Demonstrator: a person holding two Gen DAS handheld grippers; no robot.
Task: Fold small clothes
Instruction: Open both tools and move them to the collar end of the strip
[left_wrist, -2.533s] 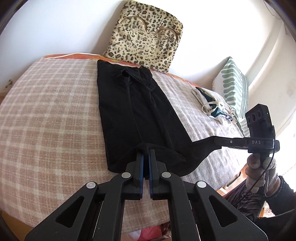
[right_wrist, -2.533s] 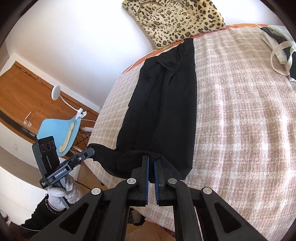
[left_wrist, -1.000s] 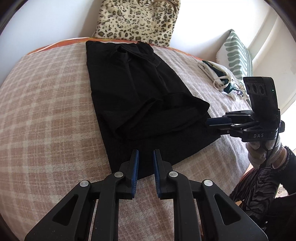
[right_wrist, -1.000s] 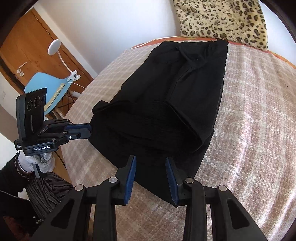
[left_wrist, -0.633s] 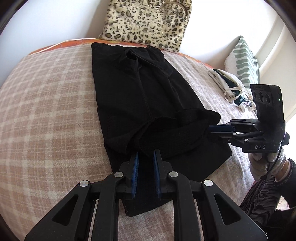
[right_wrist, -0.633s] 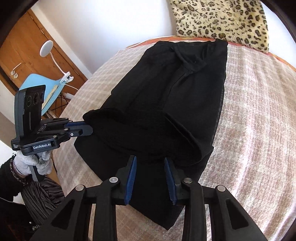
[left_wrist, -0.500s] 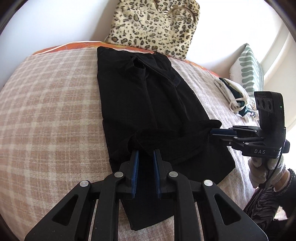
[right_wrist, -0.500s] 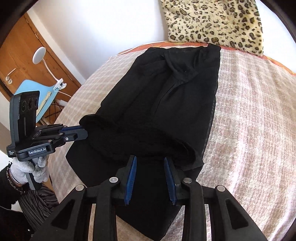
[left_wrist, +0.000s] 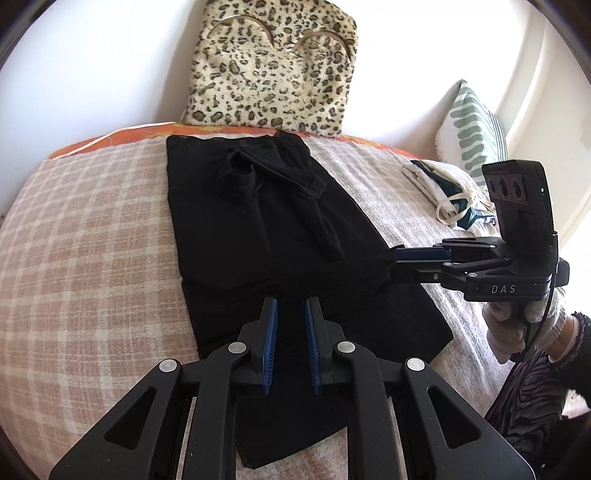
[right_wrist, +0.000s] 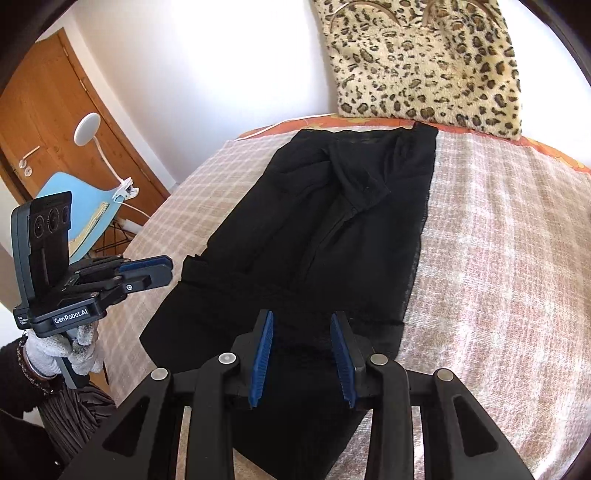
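The black garment (left_wrist: 266, 229) lies flat on the plaid-blanketed bed (left_wrist: 92, 236). Both the left tongs (left_wrist: 290, 314) and right tongs (right_wrist: 301, 325) hover over it, parted and holding nothing.

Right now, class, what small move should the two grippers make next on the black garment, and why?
Probably lower the left gripper and right gripper onto the near end of the black garment and pinch: both jaws stand open, holding nothing, and that end lies flat below the crease.
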